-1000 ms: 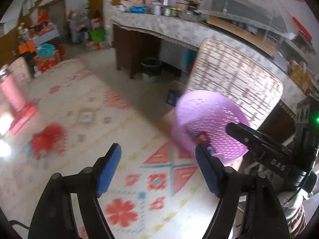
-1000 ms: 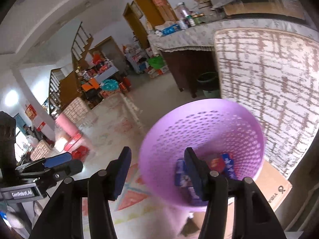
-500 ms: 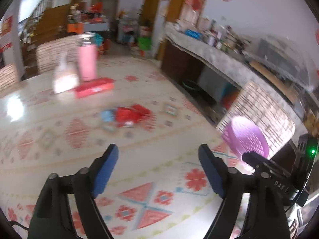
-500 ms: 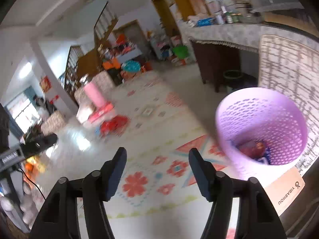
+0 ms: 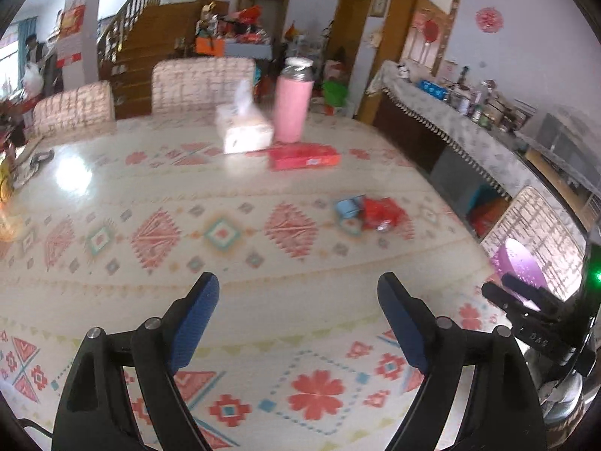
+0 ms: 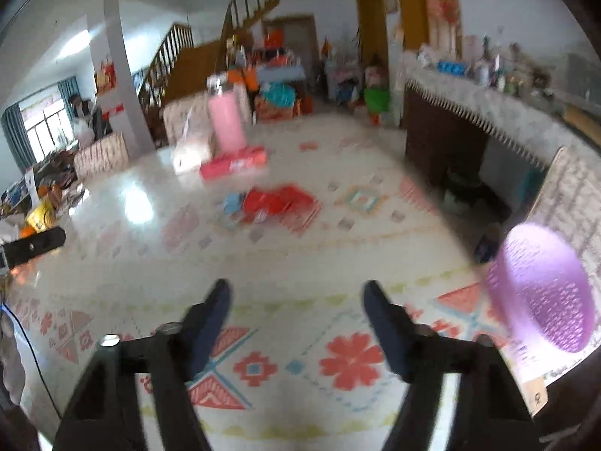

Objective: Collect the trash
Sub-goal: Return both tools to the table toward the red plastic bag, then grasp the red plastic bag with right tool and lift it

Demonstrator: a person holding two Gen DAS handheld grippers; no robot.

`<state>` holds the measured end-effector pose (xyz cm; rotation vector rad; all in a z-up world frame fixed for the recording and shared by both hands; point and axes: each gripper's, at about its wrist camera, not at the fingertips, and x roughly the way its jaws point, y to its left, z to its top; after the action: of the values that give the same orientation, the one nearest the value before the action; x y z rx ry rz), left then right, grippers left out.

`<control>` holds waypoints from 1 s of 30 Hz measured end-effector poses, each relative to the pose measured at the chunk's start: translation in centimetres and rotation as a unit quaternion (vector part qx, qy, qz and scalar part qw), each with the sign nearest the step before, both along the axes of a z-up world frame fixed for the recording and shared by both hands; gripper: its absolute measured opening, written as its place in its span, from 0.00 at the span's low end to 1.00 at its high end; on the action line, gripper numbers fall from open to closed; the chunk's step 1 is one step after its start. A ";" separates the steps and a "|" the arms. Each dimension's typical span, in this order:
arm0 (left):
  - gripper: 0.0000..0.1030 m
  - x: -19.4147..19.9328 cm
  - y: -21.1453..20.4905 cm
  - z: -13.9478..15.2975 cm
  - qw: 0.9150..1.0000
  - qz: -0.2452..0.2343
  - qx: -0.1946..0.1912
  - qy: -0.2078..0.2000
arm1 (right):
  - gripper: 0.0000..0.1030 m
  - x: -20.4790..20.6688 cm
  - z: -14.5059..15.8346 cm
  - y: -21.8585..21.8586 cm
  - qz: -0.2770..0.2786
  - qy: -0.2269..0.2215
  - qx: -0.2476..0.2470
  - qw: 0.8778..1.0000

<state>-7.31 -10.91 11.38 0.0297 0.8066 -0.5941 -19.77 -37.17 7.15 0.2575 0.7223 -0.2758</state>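
A pile of trash, a red crumpled wrapper [image 5: 381,213] with a light-blue piece [image 5: 347,208], lies on the patterned tablecloth [image 5: 225,263] right of centre; it also shows blurred in the right wrist view [image 6: 274,201]. A purple perforated basket [image 6: 544,293] sits off the table's right edge, partly seen in the left wrist view [image 5: 520,263]. My left gripper [image 5: 298,323] is open and empty above the near table. My right gripper [image 6: 295,315] is open and empty, and appears at the right edge of the left wrist view [image 5: 526,300].
A pink thermos [image 5: 291,103], a tissue box [image 5: 244,127] and a flat red box [image 5: 304,156] stand at the table's far side. Chairs [image 5: 203,82] line the far edge, one chair back [image 5: 541,225] is at the right. A sideboard [image 5: 469,127] runs along the right wall.
Both grippers have swung left, from over the purple basket to facing the table. The basket has slid to the right edge of both views and the trash pile has come to the middle.
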 end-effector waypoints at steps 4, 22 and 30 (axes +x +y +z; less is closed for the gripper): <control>0.83 1.7 0.9 -1.0 1.000 0.013 -0.015 0.020 | 0.59 1.2 -1.5 -0.1 0.006 0.012 0.039 0.999; 0.83 6.3 -3.0 -3.4 0.991 0.100 0.047 -0.072 | 0.59 9.4 -2.6 -1.5 0.002 0.046 0.060 0.997; 0.83 8.0 -0.2 -3.4 0.990 0.130 0.009 -0.046 | 0.59 21.2 -3.4 -4.2 -0.021 0.083 0.010 0.996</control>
<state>0.67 -11.15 8.00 -0.0310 0.7126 -0.3359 1.44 -41.42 3.75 0.2705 0.8847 -0.3330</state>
